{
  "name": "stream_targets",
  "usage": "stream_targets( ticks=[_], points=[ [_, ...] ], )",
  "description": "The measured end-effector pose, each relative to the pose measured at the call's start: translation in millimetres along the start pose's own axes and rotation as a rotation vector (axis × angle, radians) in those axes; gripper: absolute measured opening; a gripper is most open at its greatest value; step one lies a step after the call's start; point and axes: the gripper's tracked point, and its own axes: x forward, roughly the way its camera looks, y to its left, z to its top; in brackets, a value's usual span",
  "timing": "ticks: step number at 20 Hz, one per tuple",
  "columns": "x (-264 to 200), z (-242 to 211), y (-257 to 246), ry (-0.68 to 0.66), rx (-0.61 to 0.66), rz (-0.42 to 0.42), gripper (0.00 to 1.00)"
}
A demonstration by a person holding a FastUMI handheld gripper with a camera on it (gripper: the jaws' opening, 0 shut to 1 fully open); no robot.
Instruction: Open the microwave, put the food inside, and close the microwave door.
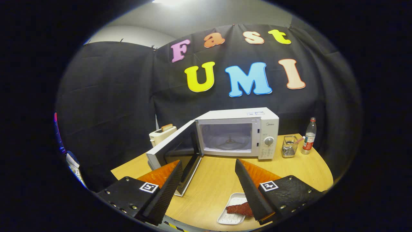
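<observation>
A white microwave [244, 132] stands on the wooden table [219, 180] beyond my fingers. Its door [170, 149] is swung wide to the left, and the bare cavity with its turntable [230, 145] shows. My gripper [209, 175] is open above the table, with nothing between its fingers. The left fingertip [175, 174] overlaps the door's lower edge in the view; I cannot tell if they touch. Close to the right finger [249, 190], near the table's front edge, a white tray [231, 214] holds a reddish-brown piece of food [238, 209], partly hidden by that finger.
A cream toaster [162, 133] with bread in its slot stands behind the open door. Right of the microwave are a wire holder [289, 147] and a clear bottle [309, 137] with a red cap. The table's rounded edge curves along the right.
</observation>
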Motion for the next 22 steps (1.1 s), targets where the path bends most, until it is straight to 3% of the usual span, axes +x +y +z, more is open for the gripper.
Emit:
stream_targets(
  ticks=[10,21,22],
  points=[
    [-14,-70,-100,0.184,0.201,-0.127,0.99],
    [-23,-160,-109,0.412,0.497,-0.086,0.99],
    [-22,-168,-110,0.422,0.517,-0.099,0.89]
  ],
)
